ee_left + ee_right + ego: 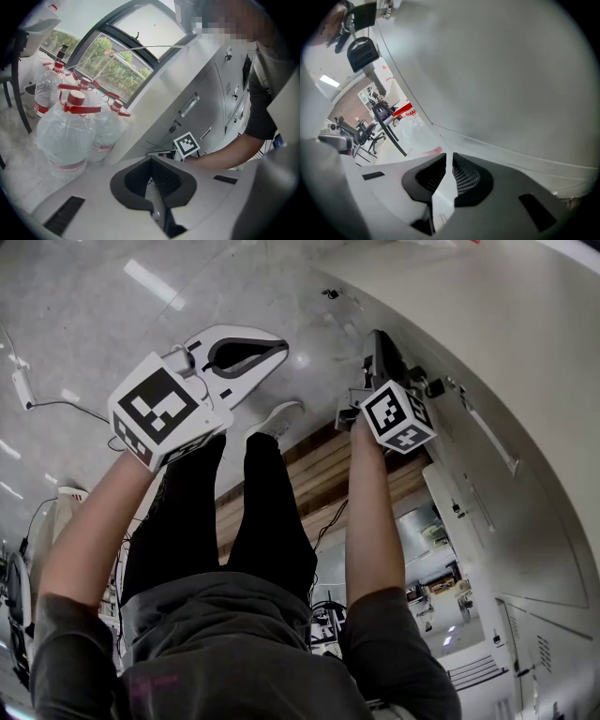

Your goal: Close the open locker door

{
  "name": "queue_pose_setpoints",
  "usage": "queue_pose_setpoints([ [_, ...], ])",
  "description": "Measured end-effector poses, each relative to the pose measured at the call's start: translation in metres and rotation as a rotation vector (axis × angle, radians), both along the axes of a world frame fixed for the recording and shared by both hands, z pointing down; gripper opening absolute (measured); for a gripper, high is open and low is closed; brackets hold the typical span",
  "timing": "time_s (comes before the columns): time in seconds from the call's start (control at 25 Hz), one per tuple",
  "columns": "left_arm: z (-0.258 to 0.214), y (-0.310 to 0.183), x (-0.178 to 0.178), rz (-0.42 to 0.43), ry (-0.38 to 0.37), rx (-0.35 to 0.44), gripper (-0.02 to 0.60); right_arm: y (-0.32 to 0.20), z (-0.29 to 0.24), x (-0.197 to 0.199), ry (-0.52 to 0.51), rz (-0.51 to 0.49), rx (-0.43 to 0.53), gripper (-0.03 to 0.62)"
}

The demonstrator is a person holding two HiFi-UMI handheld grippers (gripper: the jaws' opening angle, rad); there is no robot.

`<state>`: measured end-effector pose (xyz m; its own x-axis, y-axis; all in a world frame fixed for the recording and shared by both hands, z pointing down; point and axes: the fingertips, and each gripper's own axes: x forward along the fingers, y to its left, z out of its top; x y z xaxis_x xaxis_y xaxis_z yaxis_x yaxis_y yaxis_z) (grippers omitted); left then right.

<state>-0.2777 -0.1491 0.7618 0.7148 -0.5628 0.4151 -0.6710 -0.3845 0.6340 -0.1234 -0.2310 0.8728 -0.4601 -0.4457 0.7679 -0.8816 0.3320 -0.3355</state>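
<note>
Head view: right gripper is set against the open door, likely for pushing; left gripper is held clear. Left gripper view: jaws together, empty, bottles ahead. Right gripper view: jaws at a slit, empty, door faced closely.

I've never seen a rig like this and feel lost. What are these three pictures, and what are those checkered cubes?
A person holds a grasping tool in each hand; the patterned cubes are parts of those tools. The head view looks down at their arms, legs and the floor. The other two cameras ride on the tools. The left tool, jaws shut and empty, faces water bottles near the lockers. The right tool, also shut on nothing, is close to the locker door, where a key hangs.
</note>
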Motion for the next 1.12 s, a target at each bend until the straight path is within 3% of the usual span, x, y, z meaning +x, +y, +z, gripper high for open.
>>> queue_pose_setpoints([
  [0.2,-0.008,0.007,0.01,-0.009,-0.004,0.012,0.008,0.023,-0.004,-0.002,-0.024,-0.044,-0.025,0.038],
  [0.44,-0.033,0.017,0.015,-0.034,-0.011,0.062,0.008,0.043,-0.044,-0.019,-0.067,-0.134,0.014,0.038],
  [0.76,-0.094,0.04,0.025,-0.067,-0.038,0.147,0.008,0.072,-0.13,-0.028,-0.147,-0.221,0.09,0.037],
  [1.12,-0.2,0.063,0.043,-0.123,-0.068,0.268,0.008,0.104,-0.254,-0.008,-0.213,-0.32,0.235,0.037],
])
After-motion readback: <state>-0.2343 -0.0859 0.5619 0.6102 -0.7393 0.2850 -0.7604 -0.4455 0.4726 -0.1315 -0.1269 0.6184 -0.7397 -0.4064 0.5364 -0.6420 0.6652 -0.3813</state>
